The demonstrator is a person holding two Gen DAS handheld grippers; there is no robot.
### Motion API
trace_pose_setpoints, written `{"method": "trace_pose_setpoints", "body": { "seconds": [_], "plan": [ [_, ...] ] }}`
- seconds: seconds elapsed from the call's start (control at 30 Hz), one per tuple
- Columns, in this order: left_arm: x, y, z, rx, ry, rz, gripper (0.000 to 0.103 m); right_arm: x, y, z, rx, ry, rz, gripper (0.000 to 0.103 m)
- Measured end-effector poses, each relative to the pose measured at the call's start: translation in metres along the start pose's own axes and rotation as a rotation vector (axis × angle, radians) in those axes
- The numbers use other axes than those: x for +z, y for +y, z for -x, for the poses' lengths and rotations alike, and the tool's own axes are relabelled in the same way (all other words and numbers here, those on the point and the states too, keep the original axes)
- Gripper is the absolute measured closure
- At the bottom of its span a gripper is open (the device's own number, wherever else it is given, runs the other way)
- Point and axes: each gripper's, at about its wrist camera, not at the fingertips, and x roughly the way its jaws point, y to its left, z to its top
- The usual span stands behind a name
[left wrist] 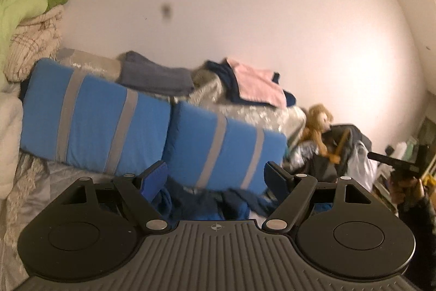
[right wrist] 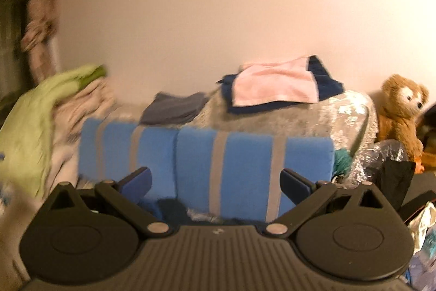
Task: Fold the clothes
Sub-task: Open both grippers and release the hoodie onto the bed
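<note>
We hold both tongs level over the bed, each pair spread wide with nothing between its fingers. Just below and between the fingers of our left tongs [left wrist: 216, 176] lies a crumpled dark blue garment [left wrist: 207, 205], loose on the bed and not touched by either fingertip. Under our right tongs [right wrist: 215, 183] we see only a dark blue edge of cloth [right wrist: 171, 209] low between the fingers; whether it is the same garment we cannot tell.

Straight ahead of both tongs stand two blue pillows with grey stripes [left wrist: 152, 124], side by side and leaning back. Beyond them, on a grey patterned blanket [left wrist: 245, 111], rest a folded grey-blue piece [left wrist: 155, 78] ahead and to the left, and a folded pink cloth [left wrist: 259, 85] lying on top of a navy one [left wrist: 226, 78] ahead and to the right. Far to the left of our left tongs rises a pile of bedding topped by a light green quilt [left wrist: 24, 2]. Far to the right sits a brown plush bear [right wrist: 400, 105] against the wall, with a heap of dark clothes [left wrist: 348, 146] beside it. At the right edge of the left view we see our other hand [left wrist: 406, 187] holding its tool. Both views are blurred.
</note>
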Motion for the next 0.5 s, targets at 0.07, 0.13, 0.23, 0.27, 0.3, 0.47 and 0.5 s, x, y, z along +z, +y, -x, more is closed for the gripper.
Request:
{"method": "trace_pose_setpoints", "body": {
  "seconds": [0.07,0.13,0.23,0.27,0.3,0.47,0.5],
  "plan": [
    [0.009,0.003,-0.014,0.029,-0.018,0.008,0.025,0.005,-0.006,-0.014,-0.031,-0.037,-0.048,0.000],
    [0.017,0.008,-0.028,0.059,-0.050,0.019,0.025,0.011,-0.011,-0.024,-0.057,-0.086,-0.078,0.000],
    [0.024,0.012,-0.048,0.106,-0.112,-0.027,0.025,0.015,-0.013,-0.041,-0.087,-0.139,-0.092,0.000],
    [0.025,0.012,-0.056,0.121,-0.129,-0.040,0.024,0.013,-0.012,-0.050,-0.097,-0.144,-0.101,0.000],
    [0.026,0.015,-0.061,0.129,-0.139,-0.040,0.024,0.009,-0.010,-0.060,-0.107,-0.146,-0.111,0.000],
    [0.007,0.042,-0.117,0.130,-0.141,0.034,0.024,-0.042,0.021,-0.123,-0.119,-0.098,-0.097,0.000],
    [0.000,0.047,-0.128,0.141,-0.129,0.036,0.024,-0.058,0.030,-0.136,-0.120,-0.087,-0.091,0.000]
  ]
}}
